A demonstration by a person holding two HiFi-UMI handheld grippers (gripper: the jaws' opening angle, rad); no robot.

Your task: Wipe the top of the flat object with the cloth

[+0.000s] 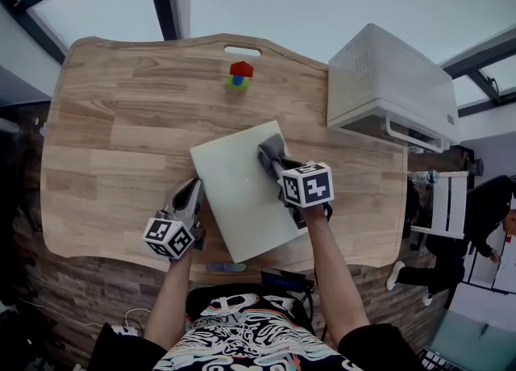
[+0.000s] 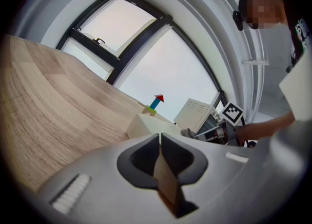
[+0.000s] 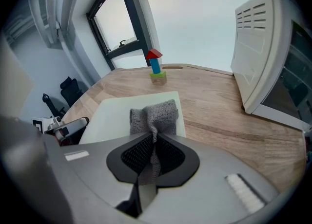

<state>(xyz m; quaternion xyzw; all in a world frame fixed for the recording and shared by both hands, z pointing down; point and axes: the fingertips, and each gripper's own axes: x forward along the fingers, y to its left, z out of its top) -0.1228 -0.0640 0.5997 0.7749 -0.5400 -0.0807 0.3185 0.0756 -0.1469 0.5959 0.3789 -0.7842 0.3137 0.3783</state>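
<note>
While the right claw point(image 3: 153, 139) is clenching the grey cloth point(image 3: 155, 115) and pressing its bunched end onto the far right part of the board point(image 1: 238, 196), the left claw point(image 1: 194, 187) is sitting clenched and empty at the board's left edge, apparently touching it. The board is lying loose on the table point(image 1: 113, 127), so a hard stroke is risking skewing it off that brace or sliding it toward the near edge. The cloth is covering only a narrow patch, so strips are likely going unwiped. A long far stroke is also risking running off toward the toy point(image 1: 239, 74).
</note>
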